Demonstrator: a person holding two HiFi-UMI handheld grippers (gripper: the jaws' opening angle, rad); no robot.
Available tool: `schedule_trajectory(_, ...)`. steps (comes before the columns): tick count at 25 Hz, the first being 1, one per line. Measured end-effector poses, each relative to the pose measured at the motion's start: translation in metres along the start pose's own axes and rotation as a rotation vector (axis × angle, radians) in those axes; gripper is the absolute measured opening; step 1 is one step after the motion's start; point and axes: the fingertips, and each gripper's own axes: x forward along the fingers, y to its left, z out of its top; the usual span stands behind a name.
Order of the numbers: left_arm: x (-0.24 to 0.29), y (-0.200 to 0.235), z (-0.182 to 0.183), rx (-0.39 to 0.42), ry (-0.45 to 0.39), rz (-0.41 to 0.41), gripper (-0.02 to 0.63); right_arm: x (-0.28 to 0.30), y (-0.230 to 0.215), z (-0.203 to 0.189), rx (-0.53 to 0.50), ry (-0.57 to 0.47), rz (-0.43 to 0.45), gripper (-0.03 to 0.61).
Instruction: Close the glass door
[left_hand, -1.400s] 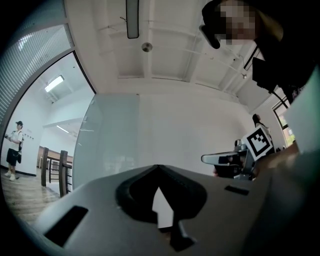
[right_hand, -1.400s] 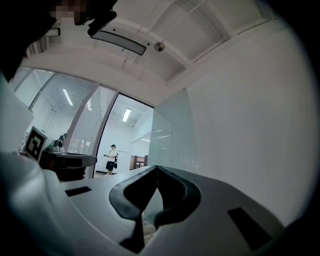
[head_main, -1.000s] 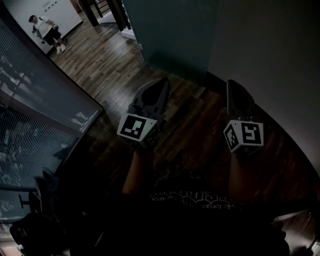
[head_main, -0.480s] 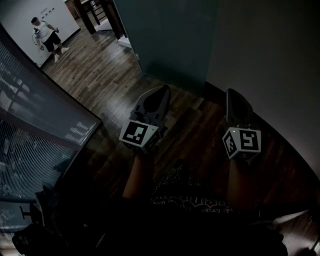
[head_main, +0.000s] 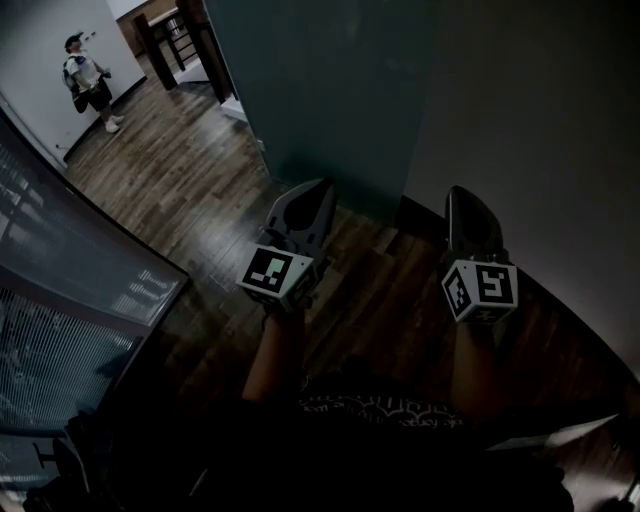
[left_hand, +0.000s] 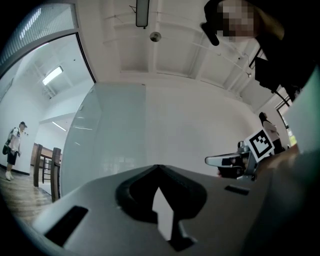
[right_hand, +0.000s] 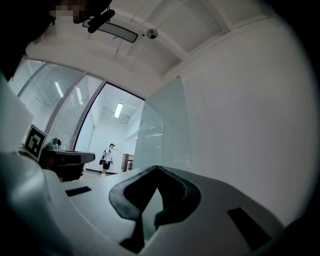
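The glass door (head_main: 320, 90) is a tall frosted, teal-tinted panel that stands open ahead, its lower edge just beyond my hands. It also fills the middle of the left gripper view as a pale panel (left_hand: 107, 135) and shows in the right gripper view (right_hand: 160, 130). My left gripper (head_main: 318, 188) points at the door's foot, jaws shut and empty, short of the glass. My right gripper (head_main: 460, 195) is level with it, facing the grey wall (head_main: 530, 120), shut on nothing. In their own views the left gripper (left_hand: 157, 166) and right gripper (right_hand: 157, 166) have jaw tips that meet.
Dark wooden floor (head_main: 190, 180) runs left past the door toward a person (head_main: 88, 82) standing far off by a white wall. A glass partition with blinds (head_main: 60, 290) lines the left side. Dark wooden furniture (head_main: 180, 30) stands beyond the door.
Both grippers have moved forward together toward the door and wall, which now loom nearer. The left partition has slid back in the view. Jaws are unchanged.
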Motion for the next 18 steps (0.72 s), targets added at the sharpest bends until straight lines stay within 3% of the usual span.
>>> schedule_trajectory(18, 0.101, 0.053, -0.036, -0.021, 0.025, -0.023, 0.002, 0.103, -0.056, -0.033, 0.004, 0.026, -0.023, 0.003)
